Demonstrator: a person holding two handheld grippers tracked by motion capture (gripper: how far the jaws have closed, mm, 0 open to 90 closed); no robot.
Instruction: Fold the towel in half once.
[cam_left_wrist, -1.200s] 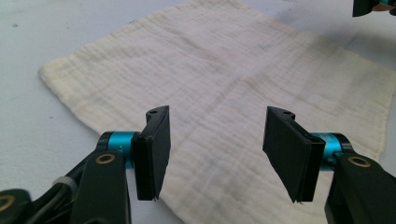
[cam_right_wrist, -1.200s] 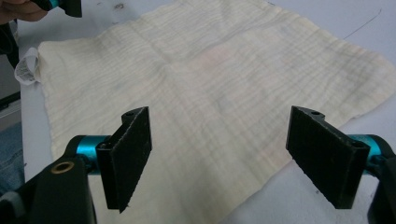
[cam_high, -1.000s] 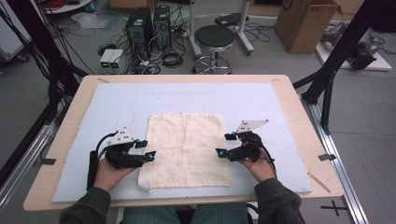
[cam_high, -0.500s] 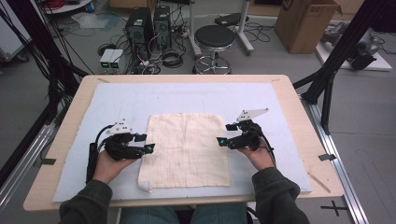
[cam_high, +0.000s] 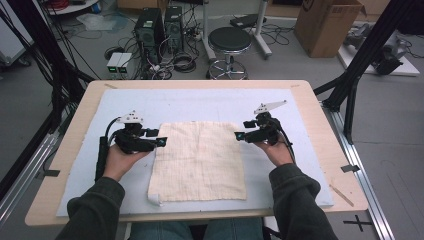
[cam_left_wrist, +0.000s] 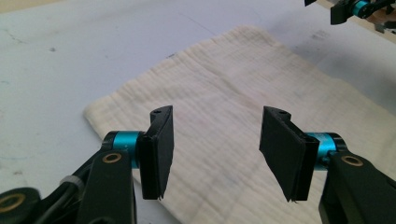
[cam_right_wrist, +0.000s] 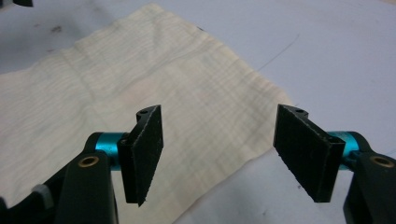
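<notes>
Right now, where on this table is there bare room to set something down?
The widest bare mat is the strip between the cloth's far edge and the table's far rim. It's crowded beside the cloth, where the left claw and right claw hover.

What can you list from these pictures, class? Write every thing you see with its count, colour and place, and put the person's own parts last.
cloth: one, cream, flat in the middle of the mat, near left corner turned up
mat: one, pale blue, covering the table top
table: one, light wood, under the mat
stool: one, black seat, on the floor beyond the table
cardboard box: one, brown, floor at far right
computer towers: two, black, floor at far left
left tongs: one, black with teal, open, at the cloth's left edge
right tongs: one, black with teal, open, at the cloth's right edge
sleeves: two, dark green, near edge
</notes>
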